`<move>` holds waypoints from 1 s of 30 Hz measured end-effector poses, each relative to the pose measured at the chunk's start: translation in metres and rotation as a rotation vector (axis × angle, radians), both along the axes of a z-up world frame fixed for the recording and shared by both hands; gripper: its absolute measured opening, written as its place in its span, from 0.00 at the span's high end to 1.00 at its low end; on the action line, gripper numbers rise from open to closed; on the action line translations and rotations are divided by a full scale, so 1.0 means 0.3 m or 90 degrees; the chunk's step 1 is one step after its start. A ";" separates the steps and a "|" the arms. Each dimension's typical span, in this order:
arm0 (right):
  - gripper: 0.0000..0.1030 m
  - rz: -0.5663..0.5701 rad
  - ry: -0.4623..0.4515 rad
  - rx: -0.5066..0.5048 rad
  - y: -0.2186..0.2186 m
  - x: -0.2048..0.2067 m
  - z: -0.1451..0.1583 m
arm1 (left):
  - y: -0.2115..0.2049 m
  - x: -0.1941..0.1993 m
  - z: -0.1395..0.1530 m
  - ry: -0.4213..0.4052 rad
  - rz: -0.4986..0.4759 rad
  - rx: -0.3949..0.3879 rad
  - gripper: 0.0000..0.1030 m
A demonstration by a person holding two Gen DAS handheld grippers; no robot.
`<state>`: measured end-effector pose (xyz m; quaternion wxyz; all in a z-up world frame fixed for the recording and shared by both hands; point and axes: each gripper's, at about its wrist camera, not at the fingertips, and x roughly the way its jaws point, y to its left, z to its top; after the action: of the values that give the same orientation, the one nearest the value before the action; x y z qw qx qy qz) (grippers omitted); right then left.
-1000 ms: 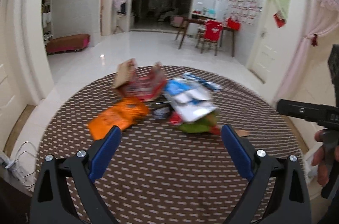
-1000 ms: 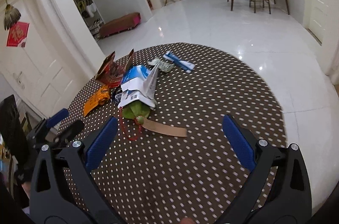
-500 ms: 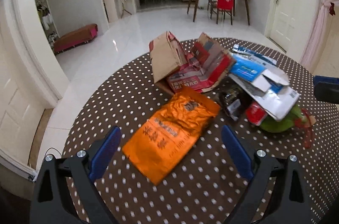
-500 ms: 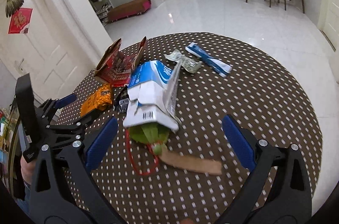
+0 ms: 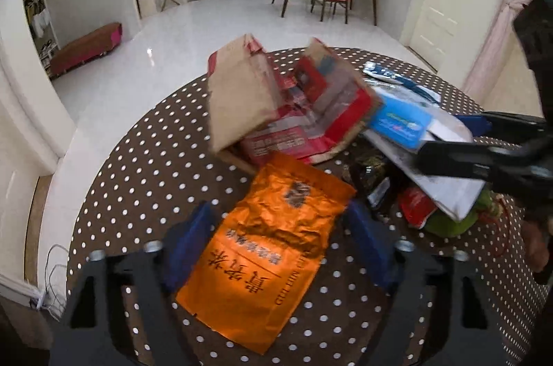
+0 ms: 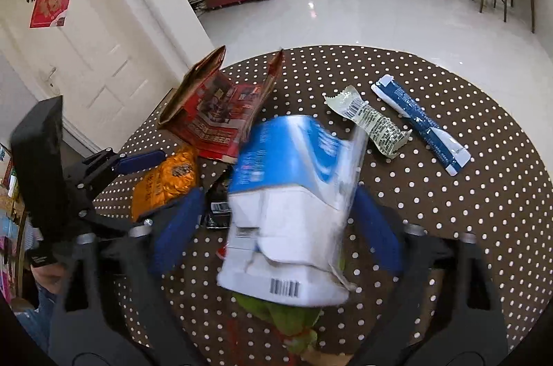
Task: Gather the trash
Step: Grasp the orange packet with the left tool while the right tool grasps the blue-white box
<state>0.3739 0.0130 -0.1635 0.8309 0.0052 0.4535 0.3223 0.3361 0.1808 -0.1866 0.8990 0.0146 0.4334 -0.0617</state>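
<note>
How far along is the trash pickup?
Done: nothing; all trash is on the table. In hand: left claw straddles the orange bag, right claw straddles the blue-white carton, both open. Left: red box, two wrappers.

We have brought the left gripper (image 5: 276, 241) down so its fingers straddle the orange bag (image 5: 266, 258), and the right gripper (image 6: 276, 227) likewise around the blue-and-white carton (image 6: 293, 193).

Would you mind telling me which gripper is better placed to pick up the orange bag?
Left. The left gripper is open with the orange bag between its fingers; the right gripper straddles the blue-and-white package.
</note>
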 end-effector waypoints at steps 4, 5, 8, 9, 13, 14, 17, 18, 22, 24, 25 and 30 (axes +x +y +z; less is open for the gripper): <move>0.33 -0.002 -0.002 0.013 -0.021 -0.006 -0.006 | -0.038 -0.005 0.006 -0.004 -0.029 -0.009 0.40; 0.34 -0.005 -0.004 0.018 -0.028 -0.007 -0.002 | -0.043 -0.009 0.007 -0.005 -0.031 -0.014 0.42; 0.35 -0.020 0.000 0.048 -0.069 -0.004 0.012 | -0.050 -0.013 0.006 -0.006 -0.034 -0.022 0.46; 0.35 -0.026 0.001 0.060 -0.087 -0.006 0.019 | -0.048 -0.016 0.006 -0.007 -0.031 -0.024 0.46; 0.35 -0.038 0.007 0.082 -0.142 -0.027 0.027 | -0.034 -0.040 0.013 -0.014 -0.014 -0.041 0.47; 0.35 -0.041 0.007 0.080 -0.151 -0.034 0.025 | -0.029 -0.048 0.015 -0.013 -0.014 -0.044 0.47; 0.35 -0.047 0.006 0.074 -0.176 -0.065 0.022 | -0.043 -0.081 0.022 -0.018 -0.019 -0.039 0.47; 0.35 -0.049 0.005 0.071 -0.184 -0.076 0.023 | -0.050 -0.096 0.023 -0.019 -0.021 -0.039 0.47; 0.35 -0.057 -0.002 0.057 -0.220 -0.115 0.029 | -0.044 -0.145 0.028 -0.024 -0.015 -0.044 0.47; 0.35 -0.060 -0.002 0.051 -0.233 -0.133 0.027 | -0.036 -0.178 0.031 -0.025 -0.009 -0.049 0.47; 0.34 -0.058 -0.003 0.037 -0.233 -0.148 0.023 | -0.035 -0.191 0.032 -0.025 -0.008 -0.050 0.47; 0.24 -0.039 0.004 -0.029 -0.206 -0.182 -0.012 | -0.055 -0.236 0.038 -0.022 -0.007 -0.050 0.47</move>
<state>0.3194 -0.0489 -0.1671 0.8388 0.0009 0.4632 0.2861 0.2653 0.1642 -0.1753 0.9060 -0.0172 0.4146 -0.0829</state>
